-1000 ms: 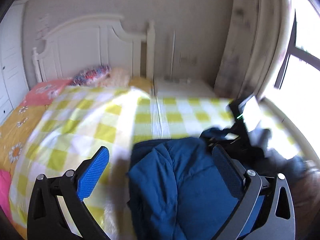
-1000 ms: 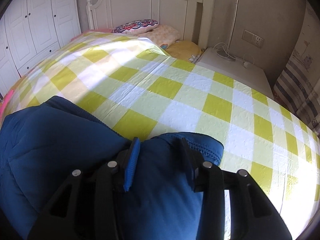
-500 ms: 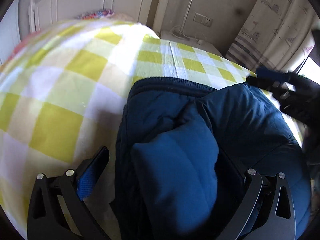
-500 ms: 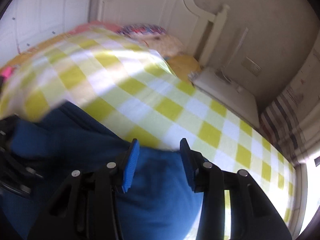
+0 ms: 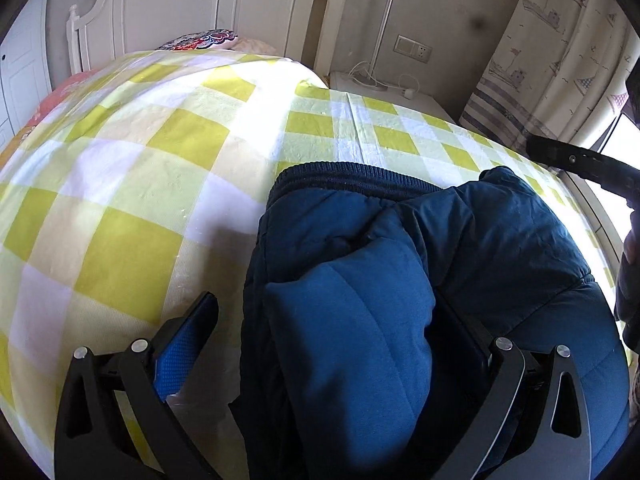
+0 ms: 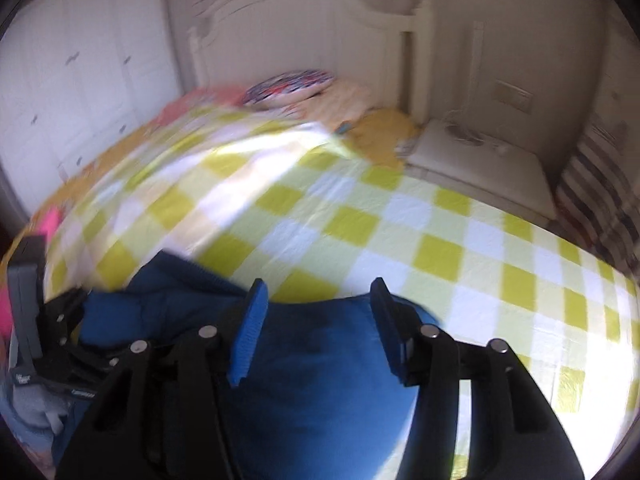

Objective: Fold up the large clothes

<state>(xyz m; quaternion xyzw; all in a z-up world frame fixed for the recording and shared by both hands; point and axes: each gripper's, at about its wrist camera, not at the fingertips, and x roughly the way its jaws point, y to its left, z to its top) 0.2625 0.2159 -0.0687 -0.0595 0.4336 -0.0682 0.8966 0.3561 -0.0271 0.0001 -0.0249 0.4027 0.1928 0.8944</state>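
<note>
A: Jacket (image 5: 400, 280), dark blue and padded, lies bunched on the bed, on the yellow-and-white checked bedspread (image 5: 132, 184). Its ribbed hem faces the headboard (image 5: 168, 12).

B: And the left tool (image 5: 324, 344)?

A: Its jaws stand wide apart. A thick fold of the jacket sits between them. The blue pad on the left side is clear of the cloth, over the bedspread. The right-hand finger lies against the fold or just beside it; I cannot tell which.

B: The right tool (image 6: 316, 320)?

A: Its jaws are opening, with the blue cloth beneath and between them. The pads do not seem to press on it, though that view is blurred. In the left view the right tool shows as a dark bar at the right edge, above the jacket's far side.

B: What else is around?

A: A patterned pillow (image 5: 200, 38) rests near the headboard, and a white nightstand (image 5: 384, 92) stands beside the bed with a thin lamp pole and cords on it. A wall socket (image 5: 414, 48) sits above it. A curtain (image 5: 560, 52) printed with boats hangs to the right, and white wardrobe doors (image 6: 80, 100) stand to the left of the bed. A bit of pink (image 6: 50, 220) shows at the left edge of the bed.
</note>
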